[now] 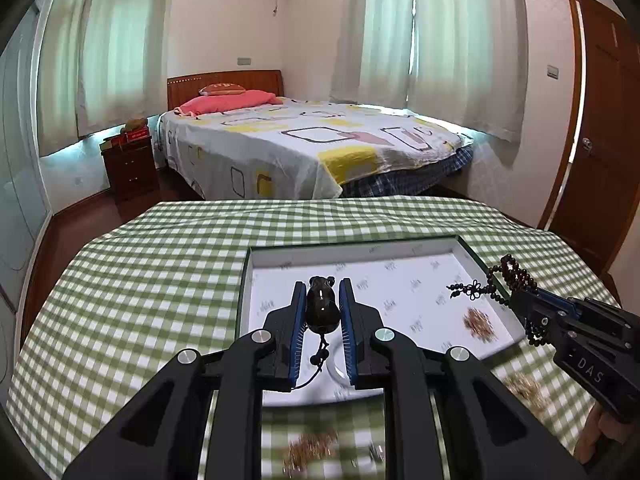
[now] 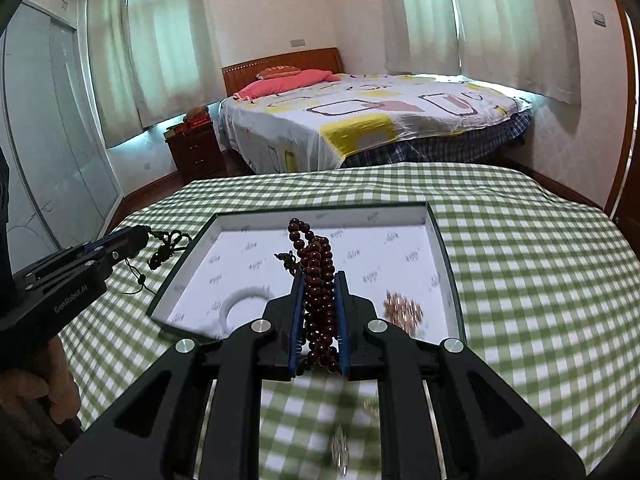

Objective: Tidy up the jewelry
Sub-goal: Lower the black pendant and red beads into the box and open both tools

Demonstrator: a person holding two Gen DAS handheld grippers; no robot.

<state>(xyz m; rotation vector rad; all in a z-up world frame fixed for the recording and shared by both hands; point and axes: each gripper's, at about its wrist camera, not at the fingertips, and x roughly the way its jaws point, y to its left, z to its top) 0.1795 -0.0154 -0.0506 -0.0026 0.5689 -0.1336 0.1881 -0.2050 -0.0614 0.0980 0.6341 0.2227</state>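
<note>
- Currently, your left tool (image 1: 323,308) is clamped on a dark carved pendant (image 1: 322,304); its cord (image 1: 318,356) hangs slack below the pads.
- Your right tool (image 2: 318,316) is clamped on a bundled string of dark red beads (image 2: 318,280), with loops spilling past the fingertips and a knotted tassel (image 2: 286,258) hanging off to the left of the tips.
- Both loads are held above the open white-lined box (image 1: 360,246), which lies directly ahead of and below each tool on the green checked worktop (image 1: 160,264).
- Done, by the look of it: a white bangle (image 2: 244,300) and a small heap of gold chain (image 2: 402,310) already rest inside the box.
- Left: the pendant and the beads are not yet set down, and more gold-coloured pieces (image 1: 310,446) lie on the worktop below the tools, too blurred to identify.
- Orientation: the pendant's long axis runs along the fingers, its narrow end forward; the bead bundle likewise lies lengthwise between the pads, pointing toward the box's far wall.
</note>
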